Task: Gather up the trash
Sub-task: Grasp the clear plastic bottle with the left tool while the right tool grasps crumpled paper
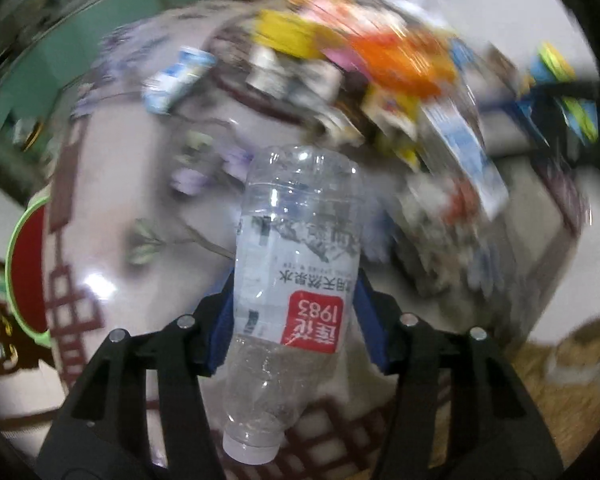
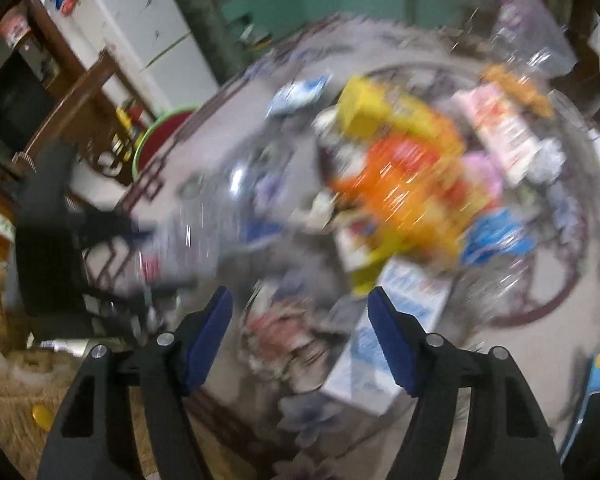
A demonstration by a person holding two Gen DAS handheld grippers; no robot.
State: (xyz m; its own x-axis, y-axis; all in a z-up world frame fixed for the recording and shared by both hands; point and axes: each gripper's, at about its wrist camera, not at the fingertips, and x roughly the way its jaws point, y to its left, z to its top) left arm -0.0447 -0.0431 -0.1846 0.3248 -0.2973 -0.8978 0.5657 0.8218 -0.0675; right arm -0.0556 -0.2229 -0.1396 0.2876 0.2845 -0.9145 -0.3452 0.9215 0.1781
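A clear plastic water bottle (image 1: 296,240) with a white label and a red patch sits cap-down between the blue pads of my left gripper (image 1: 294,288), which is shut on its middle. It stays sharp while the table behind it is smeared. In the right wrist view my right gripper (image 2: 300,300) is open above a crumpled reddish wrapper (image 2: 276,336), with a white and blue carton (image 2: 384,344) by its right finger. Nothing touches its pads. Farther off lies a blurred heap of trash with an orange wrapper (image 2: 400,184) and a yellow box (image 2: 364,108).
The round table carries a flowered cloth (image 1: 112,184). A green-rimmed red basin (image 1: 24,264) stands beside its left edge. A small blue and white carton (image 1: 180,76) lies apart from the heap. A woven basket (image 2: 4,380) and a white fridge (image 2: 140,20) show at the left.
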